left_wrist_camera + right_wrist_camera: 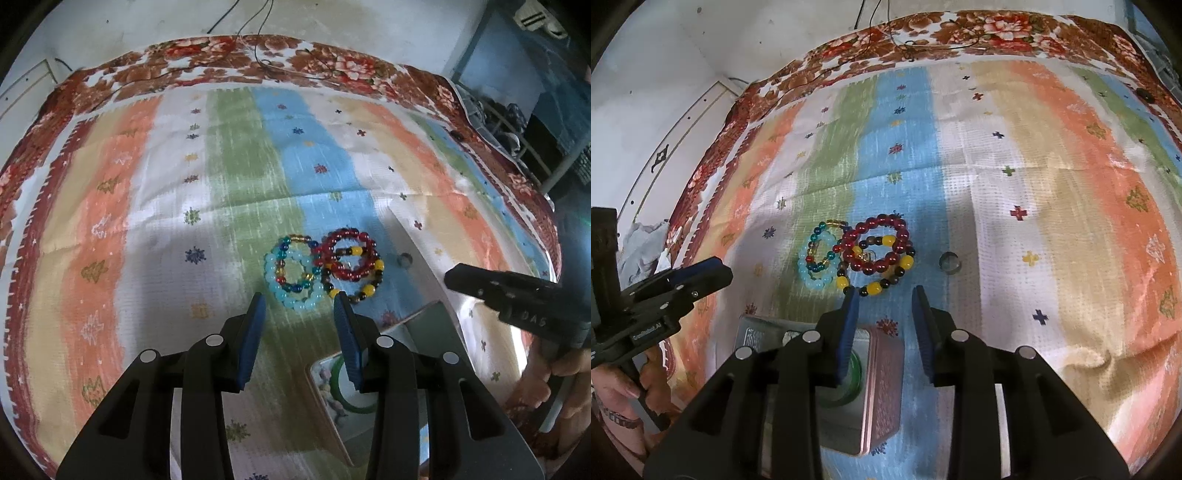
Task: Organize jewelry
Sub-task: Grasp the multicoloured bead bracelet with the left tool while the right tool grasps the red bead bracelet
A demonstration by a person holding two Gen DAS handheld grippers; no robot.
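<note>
Several bead bracelets lie bunched on the striped cloth: a light blue one (291, 301) (816, 282), a thin multicoloured one (284, 244) (827, 224), a dark red one (347, 233) (886, 221) and a yellow-and-brown one (368, 290) (873, 288). My left gripper (299, 299) is open, its tips just short of the light blue bracelet, with nothing between the fingers. My right gripper (885, 293) is open too, its left tip at the yellow-and-brown bracelet's near edge, gripping nothing. An open tin box (428, 332) (882, 387) below both holds a green bangle (347, 404) (856, 373).
A small clear round piece (404, 259) (949, 262) lies alone right of the bracelets. The cloth covers a bed with a floral border (258, 55); thin cables run along its far edge. A person's hand (613, 391) holds the left gripper (720, 269).
</note>
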